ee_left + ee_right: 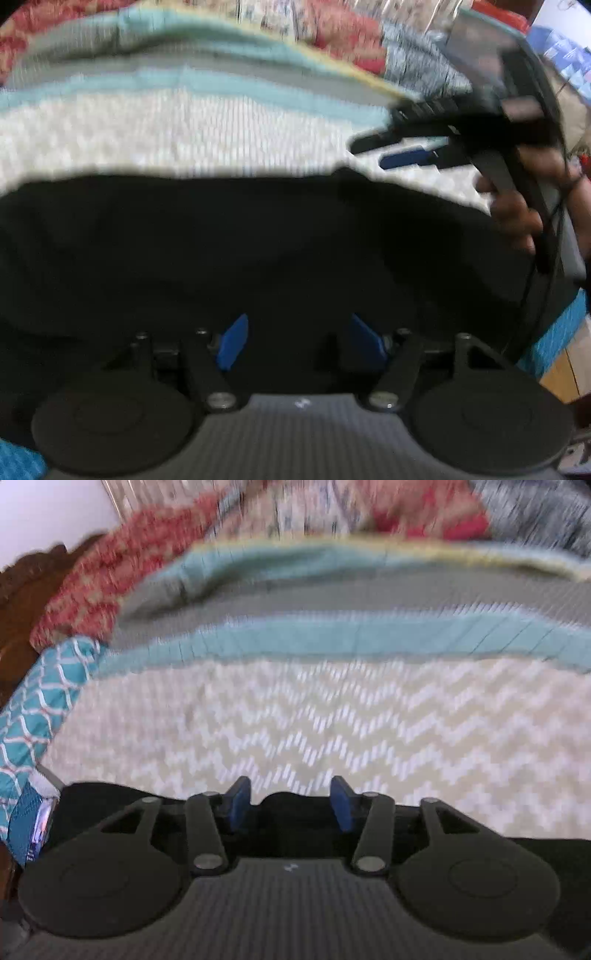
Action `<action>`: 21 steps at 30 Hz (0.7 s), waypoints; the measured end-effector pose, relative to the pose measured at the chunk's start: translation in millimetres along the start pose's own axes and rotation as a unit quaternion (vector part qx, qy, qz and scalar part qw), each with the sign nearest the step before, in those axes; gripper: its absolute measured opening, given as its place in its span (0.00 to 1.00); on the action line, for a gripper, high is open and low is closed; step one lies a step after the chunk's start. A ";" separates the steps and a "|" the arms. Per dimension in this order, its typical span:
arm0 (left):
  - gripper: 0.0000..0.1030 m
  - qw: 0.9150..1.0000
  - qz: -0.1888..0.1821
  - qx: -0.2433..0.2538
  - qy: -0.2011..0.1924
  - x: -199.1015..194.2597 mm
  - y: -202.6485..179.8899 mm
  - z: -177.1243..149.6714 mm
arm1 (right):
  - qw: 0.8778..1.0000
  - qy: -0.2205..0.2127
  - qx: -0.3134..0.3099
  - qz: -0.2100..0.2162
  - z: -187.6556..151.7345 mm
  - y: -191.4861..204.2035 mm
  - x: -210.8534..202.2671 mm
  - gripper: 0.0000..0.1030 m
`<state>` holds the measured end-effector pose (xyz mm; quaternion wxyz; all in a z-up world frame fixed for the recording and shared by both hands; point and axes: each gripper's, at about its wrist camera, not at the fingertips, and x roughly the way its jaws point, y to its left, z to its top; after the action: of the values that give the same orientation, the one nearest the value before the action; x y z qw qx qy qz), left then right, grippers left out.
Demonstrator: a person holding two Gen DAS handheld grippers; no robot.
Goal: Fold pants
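black pants [221,251], cream chevron blanket [332,716] with teal stripe, blue pads [240,805]

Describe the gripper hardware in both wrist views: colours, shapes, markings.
Both match: left gripper and right gripper have blue pads on black linkage arms with silver pivot bolts, two round black discs, and a ribbed grey body bearing a small white mark. In the left view, a dark cable runs down the right unit.

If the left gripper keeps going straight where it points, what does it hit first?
Most likely the black pants. The left gripper is open with dark cloth filling the view just ahead of its fingers. The picture is blurred, so how near the cloth lies is unclear. The patterned blanket lies beyond.
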<state>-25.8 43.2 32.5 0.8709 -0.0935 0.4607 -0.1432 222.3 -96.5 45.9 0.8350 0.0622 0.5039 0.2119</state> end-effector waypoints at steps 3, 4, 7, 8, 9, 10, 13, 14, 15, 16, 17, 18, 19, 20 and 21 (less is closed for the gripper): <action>0.61 1.000 0.000 0.031 -0.007 -2.0 -0.8 -9.9 | 0.998 0.063 -0.012 -0.023 -10.0 4.2 28.7 0.55; 0.61 0.999 -0.003 0.032 -0.006 -2.3 0.4 -11.3 | 0.997 0.065 -0.021 -0.031 -12.9 5.7 33.5 0.31; 0.61 1.000 -0.015 0.024 -0.007 -3.3 4.9 -12.3 | 0.999 0.024 -0.018 -0.015 -8.3 10.1 18.6 0.07; 0.61 1.000 -0.017 0.020 -0.007 -2.8 6.5 -11.8 | 0.999 -0.017 -0.025 -0.023 -4.5 15.0 7.7 0.07; 0.61 1.000 -0.017 0.017 -0.008 -2.0 7.0 -11.3 | 0.998 -0.056 -0.027 -0.026 -1.7 17.0 -2.8 0.05; 0.61 1.000 -0.015 0.015 -0.009 -1.1 7.2 -11.5 | 0.995 -0.091 -0.020 -0.028 2.1 17.0 -9.4 0.04; 0.62 1.000 -0.007 0.023 -0.011 -0.7 4.5 -13.7 | 0.995 -0.078 0.013 -0.052 7.2 7.0 11.9 0.04; 0.62 1.000 -0.005 0.028 -0.011 -1.5 3.1 -14.9 | 0.996 -0.058 0.013 -0.062 5.2 4.4 24.4 0.04; 0.62 0.999 -0.004 0.033 -0.012 -1.8 2.3 -15.7 | 0.997 -0.029 0.010 -0.073 2.3 1.2 39.0 0.07; 0.62 0.999 -0.004 0.036 -0.011 -2.4 1.6 -15.8 | 0.997 -0.003 0.011 -0.079 -1.2 -4.0 50.0 0.05; 0.62 0.999 -0.005 0.037 -0.012 -3.3 1.1 -15.0 | 0.997 -0.022 0.025 -0.070 -3.9 -9.0 45.1 0.07; 0.63 0.999 -0.009 0.035 -0.012 -3.4 1.8 -13.4 | 0.996 -0.034 0.047 -0.061 -3.3 -13.3 36.0 0.11; 0.63 0.999 -0.012 0.033 -0.012 -1.8 4.5 -10.2 | 0.995 -0.047 0.066 -0.050 -2.5 -17.7 25.3 0.12; 0.63 0.999 -0.015 0.033 -0.011 -2.3 5.1 -9.6 | 0.994 -0.063 0.080 -0.034 -2.7 -22.2 9.9 0.12; 0.63 0.999 -0.018 0.032 -0.010 -3.0 6.6 -7.5 | 0.993 -0.077 0.088 -0.019 -4.8 -25.2 -7.7 0.13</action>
<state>-32.6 50.2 28.7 0.8755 -0.0753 0.4451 -0.1722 222.4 -123.0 41.8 0.8667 0.1420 0.4556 0.1451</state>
